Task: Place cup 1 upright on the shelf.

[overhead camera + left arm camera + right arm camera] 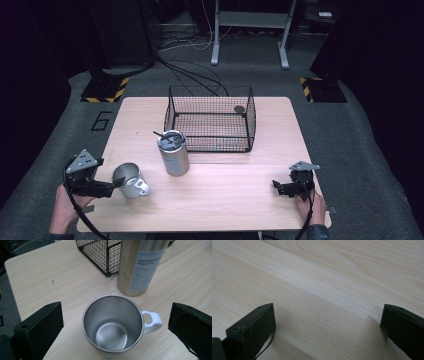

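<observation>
Tumbler point(141, 265) and wire basket point(100, 252) stand beyond mug point(112, 325)

Tumbler point(140, 265) label reads "Iced Americano" (last letters cut by the curve), "Sugar Free" under it; smaller lines above and below too blurred to read. Floor point(60, 125) off the table's far left corner has a dark "6" point(101, 120). Black-yellow hazard stripes point(106, 90) on the floor pads beyond both far corners, no text on them.
</observation>
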### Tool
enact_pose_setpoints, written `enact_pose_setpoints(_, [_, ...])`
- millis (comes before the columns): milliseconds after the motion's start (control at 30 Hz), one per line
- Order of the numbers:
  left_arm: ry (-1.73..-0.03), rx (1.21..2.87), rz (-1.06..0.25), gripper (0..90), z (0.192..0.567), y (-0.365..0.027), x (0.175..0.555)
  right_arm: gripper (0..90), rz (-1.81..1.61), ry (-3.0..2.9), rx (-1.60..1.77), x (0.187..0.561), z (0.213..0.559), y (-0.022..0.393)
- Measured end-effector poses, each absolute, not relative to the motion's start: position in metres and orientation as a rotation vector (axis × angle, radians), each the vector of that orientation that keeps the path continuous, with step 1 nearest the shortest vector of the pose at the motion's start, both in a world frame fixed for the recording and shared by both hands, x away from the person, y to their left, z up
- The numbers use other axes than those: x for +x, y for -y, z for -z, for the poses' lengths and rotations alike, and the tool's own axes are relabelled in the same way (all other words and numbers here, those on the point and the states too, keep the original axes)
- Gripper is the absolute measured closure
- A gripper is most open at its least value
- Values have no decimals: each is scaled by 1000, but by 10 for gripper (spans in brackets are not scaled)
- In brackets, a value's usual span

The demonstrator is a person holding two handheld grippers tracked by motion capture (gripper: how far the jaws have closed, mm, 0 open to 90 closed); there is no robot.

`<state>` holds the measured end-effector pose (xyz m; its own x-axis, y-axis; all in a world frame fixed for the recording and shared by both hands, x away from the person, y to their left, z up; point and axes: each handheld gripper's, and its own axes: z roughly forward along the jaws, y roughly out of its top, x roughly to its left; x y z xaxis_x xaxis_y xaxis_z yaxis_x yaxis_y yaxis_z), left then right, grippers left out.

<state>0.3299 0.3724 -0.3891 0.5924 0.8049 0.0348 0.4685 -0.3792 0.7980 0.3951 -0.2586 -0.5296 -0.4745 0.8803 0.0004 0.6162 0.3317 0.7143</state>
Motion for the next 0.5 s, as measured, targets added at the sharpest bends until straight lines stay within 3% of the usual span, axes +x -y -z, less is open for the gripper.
enact_pose_setpoints(500, [-896,2101,-526,0,369,-328,357,0,-932,-2216,1321,395,530,259])
